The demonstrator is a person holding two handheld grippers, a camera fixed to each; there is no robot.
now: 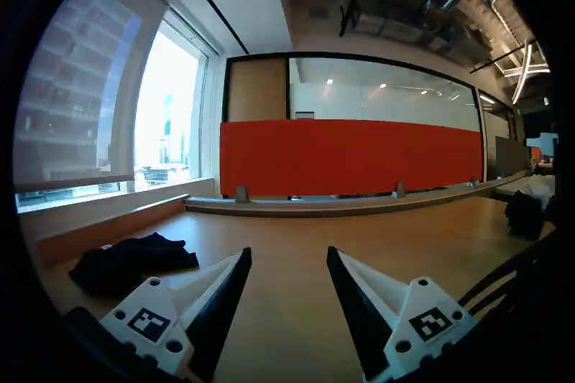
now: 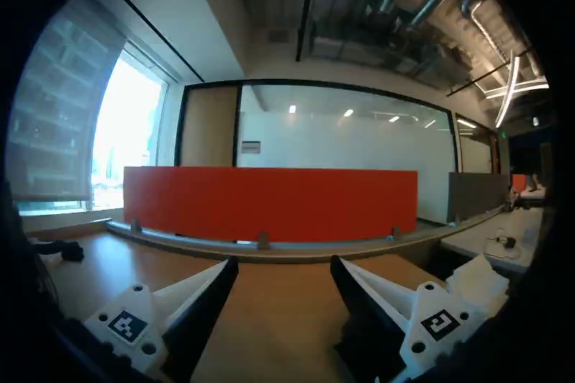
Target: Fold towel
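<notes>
A dark, crumpled towel (image 1: 133, 259) lies on the wooden table (image 1: 302, 239) at the left of the left gripper view, just ahead of the left finger. My left gripper (image 1: 287, 271) hangs low over the table, open, with nothing between its fingers. A second dark bundle of cloth (image 1: 526, 214) sits at the right edge of that view. In the right gripper view my right gripper (image 2: 284, 279) is open and empty above the same wooden table (image 2: 273, 311). A small dark piece of cloth (image 2: 61, 248) shows far to its left.
An orange divider panel (image 1: 352, 157) stands along the table's far edge, also the orange panel (image 2: 269, 203). Windows (image 1: 169, 117) fill the left wall. White folded material (image 2: 478, 282) lies beside the right finger. Another desk (image 2: 503, 236) with cables stands at the right.
</notes>
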